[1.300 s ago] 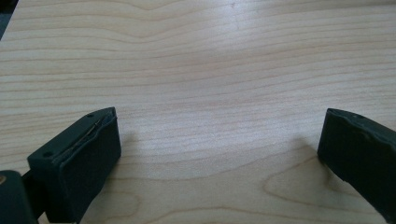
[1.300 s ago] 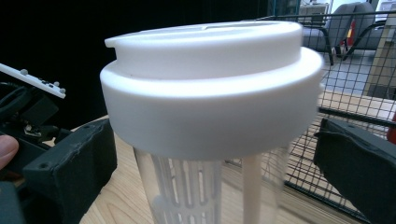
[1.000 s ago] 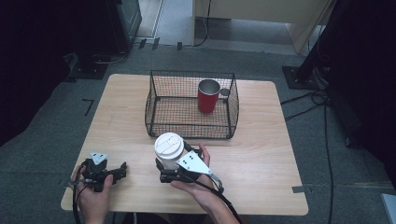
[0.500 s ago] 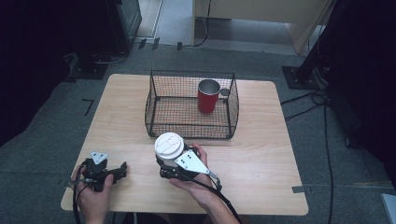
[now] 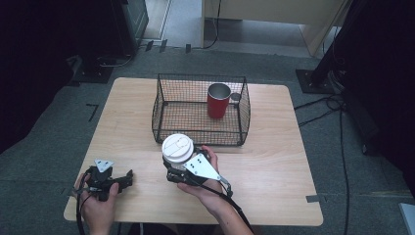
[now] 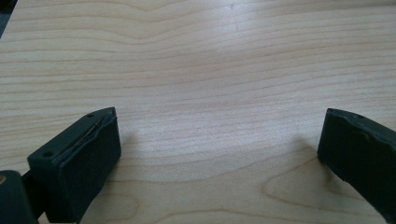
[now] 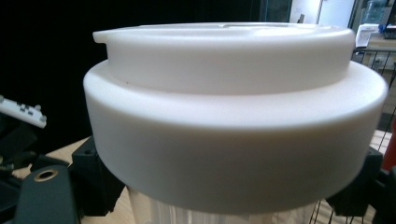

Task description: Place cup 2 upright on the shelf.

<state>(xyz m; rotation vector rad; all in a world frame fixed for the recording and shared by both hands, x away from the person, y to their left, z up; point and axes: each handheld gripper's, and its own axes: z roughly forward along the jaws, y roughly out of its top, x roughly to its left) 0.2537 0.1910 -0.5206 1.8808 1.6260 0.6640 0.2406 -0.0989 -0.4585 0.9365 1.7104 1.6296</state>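
From the high view, the lidded cup stands on the tabletop just before the wire basket, clamped by the right tongs. The left gripper view shows the left tongs apart over bare wood. In the right gripper view the cup's white lid looms; it is probably light and crushable, best held below the lid.
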